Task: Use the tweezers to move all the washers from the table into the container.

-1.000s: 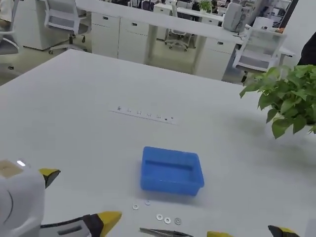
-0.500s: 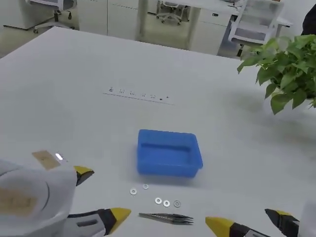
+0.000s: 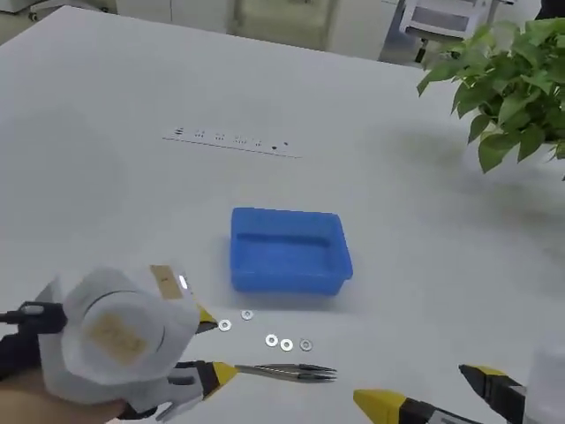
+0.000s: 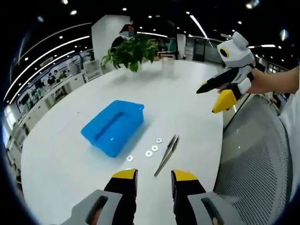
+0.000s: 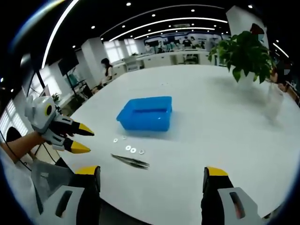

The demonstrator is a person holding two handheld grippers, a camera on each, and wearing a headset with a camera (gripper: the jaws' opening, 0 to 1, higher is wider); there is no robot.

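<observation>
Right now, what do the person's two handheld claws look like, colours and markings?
Both match: the left claw and right claw have rounded white housings and dark jaws capped with yellow tips. The left housing carries tan stickers, a small lit light and a black cable.

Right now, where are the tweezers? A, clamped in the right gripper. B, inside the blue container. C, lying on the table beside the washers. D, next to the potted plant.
C: the tweezers lie flat on the table, just on the person's side of the washers and outside the blue container.
</observation>
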